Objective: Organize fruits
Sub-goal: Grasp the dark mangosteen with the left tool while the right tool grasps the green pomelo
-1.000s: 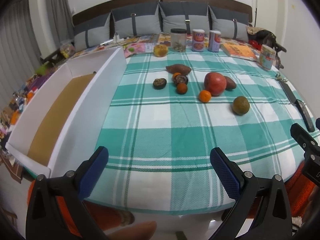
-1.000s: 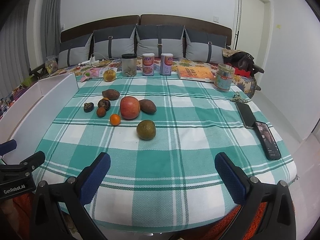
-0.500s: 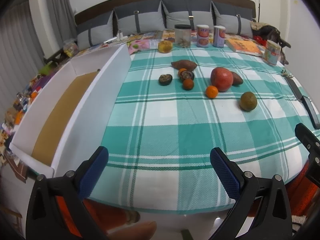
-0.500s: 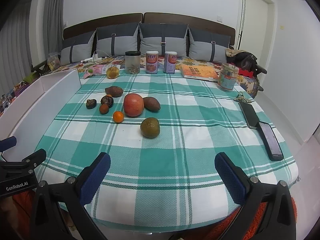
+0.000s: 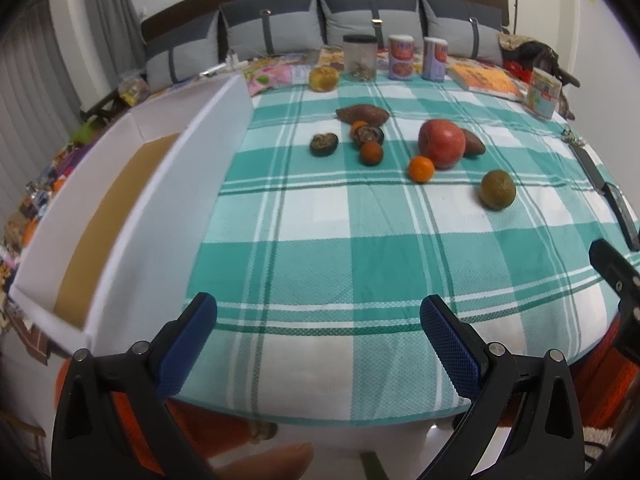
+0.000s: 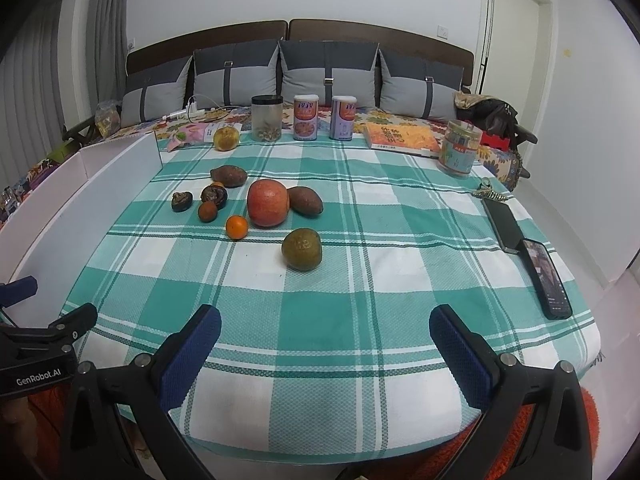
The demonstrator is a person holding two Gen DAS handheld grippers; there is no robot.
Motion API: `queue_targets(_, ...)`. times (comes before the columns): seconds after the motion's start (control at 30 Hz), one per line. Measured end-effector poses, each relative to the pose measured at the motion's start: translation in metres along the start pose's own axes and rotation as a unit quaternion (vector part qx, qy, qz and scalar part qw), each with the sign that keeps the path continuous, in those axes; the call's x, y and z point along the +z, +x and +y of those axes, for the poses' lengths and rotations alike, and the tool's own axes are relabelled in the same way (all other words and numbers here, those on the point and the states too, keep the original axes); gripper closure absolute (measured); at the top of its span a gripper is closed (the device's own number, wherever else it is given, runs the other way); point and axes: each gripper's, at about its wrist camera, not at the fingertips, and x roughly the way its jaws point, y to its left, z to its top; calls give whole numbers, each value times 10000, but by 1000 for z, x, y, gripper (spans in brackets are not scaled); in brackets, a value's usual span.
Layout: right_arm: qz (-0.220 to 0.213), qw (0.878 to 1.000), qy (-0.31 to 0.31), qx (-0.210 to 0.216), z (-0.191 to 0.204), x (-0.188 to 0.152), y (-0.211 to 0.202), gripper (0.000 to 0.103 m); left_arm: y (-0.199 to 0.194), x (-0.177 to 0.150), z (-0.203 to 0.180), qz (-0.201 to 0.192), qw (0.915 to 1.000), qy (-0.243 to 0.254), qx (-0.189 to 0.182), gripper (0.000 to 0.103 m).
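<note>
Both the left gripper (image 5: pixel 318 344) and the right gripper (image 6: pixel 325 350) hover over the near edge of the checked tablecloth (image 6: pixel 340 312), fingers spread wide apart and empty. The fruits lie mid-tabletop: a red pomegranate (image 6: pixel 267 203) touching a small orange (image 6: pixel 237 227), a green citrus (image 6: pixel 301 249) nearer and to the right, a sweet potato (image 6: pixel 229 175) farther back. A white cardboard box (image 5: pixel 120 216) stands along the left edge.
</note>
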Motion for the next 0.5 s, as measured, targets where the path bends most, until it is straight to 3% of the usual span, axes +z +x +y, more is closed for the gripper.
queue_targets(0.2, 76, 9999, -39, 145, -3, 15, 36, 0, 61, 8, 5, 342, 9992, -106, -203, 1)
queue_targets(0.33, 564, 9982, 138, 176, -9, 6, 82, 0, 98, 10, 2, 603, 9981, -41, -124, 1)
queue_targets(0.5, 857, 9961, 31, 191, -8, -7, 116, 0, 111, 6, -1, 629, 9978, -74, -198, 0)
